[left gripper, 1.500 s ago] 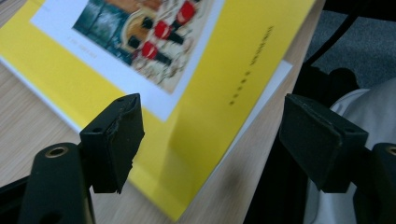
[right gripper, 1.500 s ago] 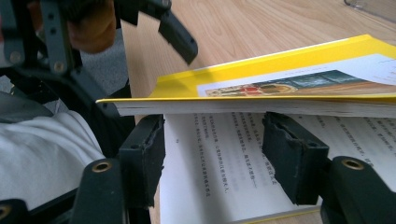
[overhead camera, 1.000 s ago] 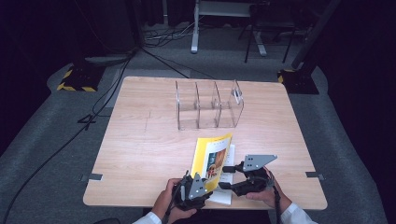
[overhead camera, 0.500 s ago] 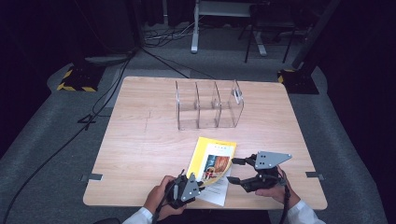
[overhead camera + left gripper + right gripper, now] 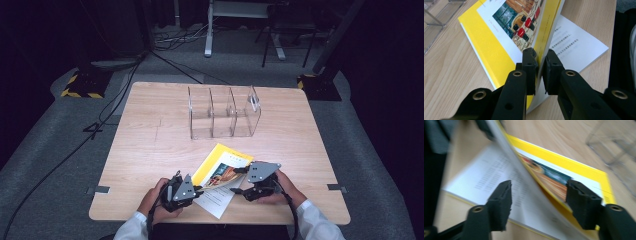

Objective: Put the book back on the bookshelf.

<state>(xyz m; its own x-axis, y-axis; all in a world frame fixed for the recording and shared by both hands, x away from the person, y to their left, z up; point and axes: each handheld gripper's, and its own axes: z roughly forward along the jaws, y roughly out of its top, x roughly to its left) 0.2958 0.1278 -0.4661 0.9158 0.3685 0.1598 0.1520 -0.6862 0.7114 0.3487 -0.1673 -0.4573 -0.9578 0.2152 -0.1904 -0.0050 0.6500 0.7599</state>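
While the yellow booklet lies near the front edge of the wooden table, its cover is lifted off the white text page — left gripper clenched on the cover's edge, pads touching both sides. Right gripper w/ jaws spread wide, straddling the raised cover, gripping nothing. Clear acrylic divider rack stands further back, well apart.

Yellow booklet with white printed pages on pale wood-grain table.
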